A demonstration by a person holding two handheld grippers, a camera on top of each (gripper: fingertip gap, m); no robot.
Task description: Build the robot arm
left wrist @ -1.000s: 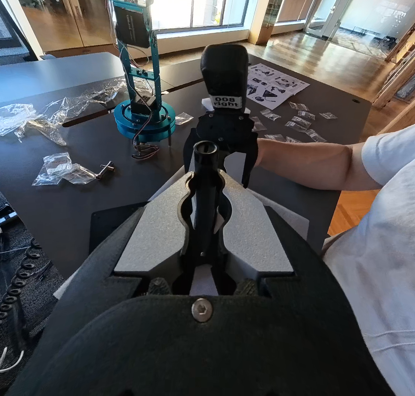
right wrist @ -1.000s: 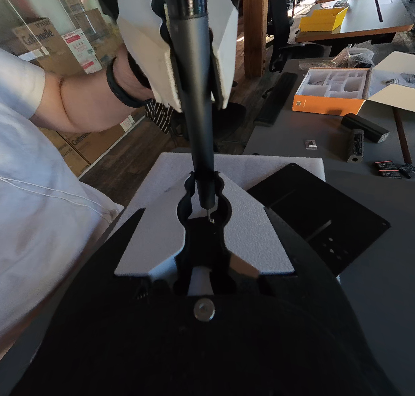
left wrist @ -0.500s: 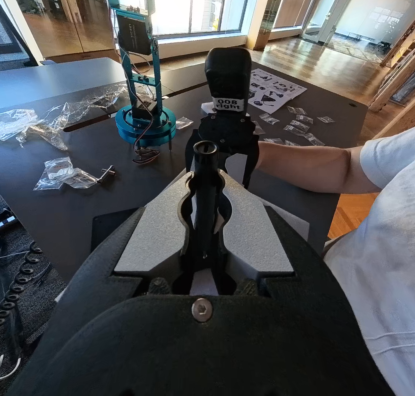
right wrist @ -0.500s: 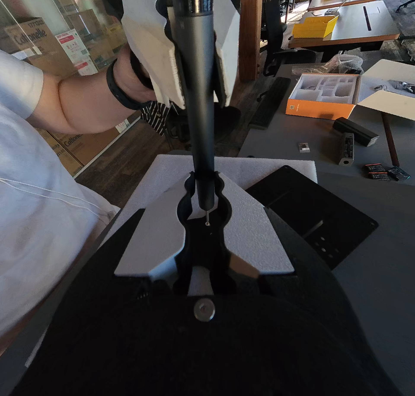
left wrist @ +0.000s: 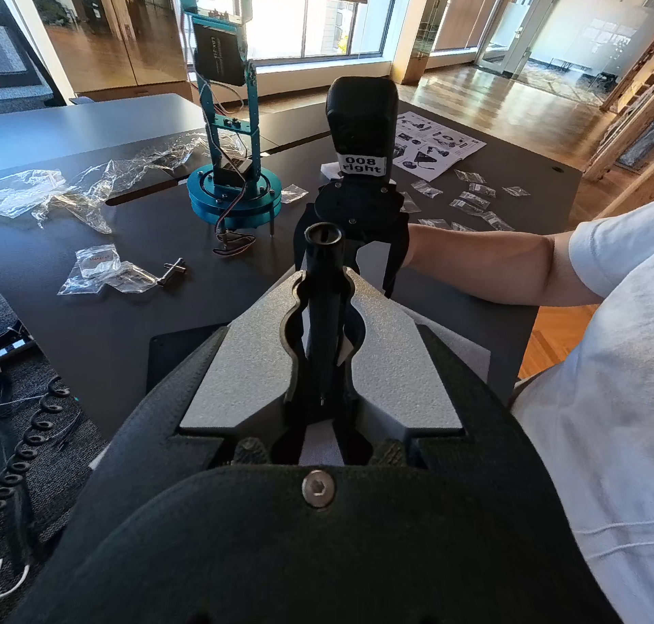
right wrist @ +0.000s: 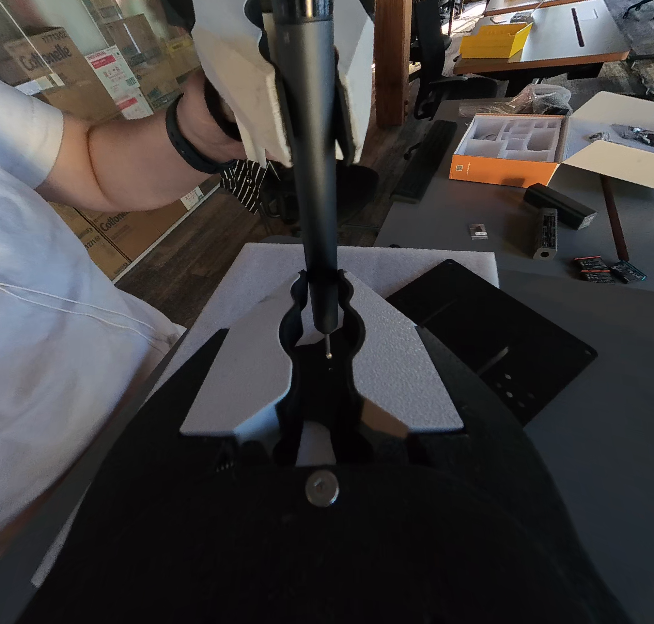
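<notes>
left gripper (left wrist: 323, 345): its two grey fingers are closed on a dark electric screwdriver (left wrist: 323, 309), which stands nearly upright between them. the open end of the handle points up and the thin bit points down.
screwdriver bit (right wrist: 329, 348): it hangs just over a black metal plate (right wrist: 495, 338). i cannot tell if it touches the plate.
right gripper (right wrist: 320, 345): the fingers are near each other on both sides of the screwdriver's low end, above the plate. i cannot tell if they press something.
black metal plate: lies flat on a white foam sheet (right wrist: 407, 260) on the dark table (left wrist: 116, 309), with small holes near one edge.
left side of table: a blue robot arm base (left wrist: 235, 196) with wires, crumpled clear plastic wrap (left wrist: 70, 189), small plastic bags (left wrist: 99, 267) and a small metal t-shaped key (left wrist: 173, 271).
far side: a printed instruction sheet (left wrist: 431, 143) and more small parts bags (left wrist: 474, 200).
right wrist view: an orange box (right wrist: 506, 154) with white foam insert, and a grey bit holder (right wrist: 546, 232) near it.
person: bare forearm (left wrist: 477, 271) in white sleeve, black wristband (right wrist: 184, 140).
</notes>
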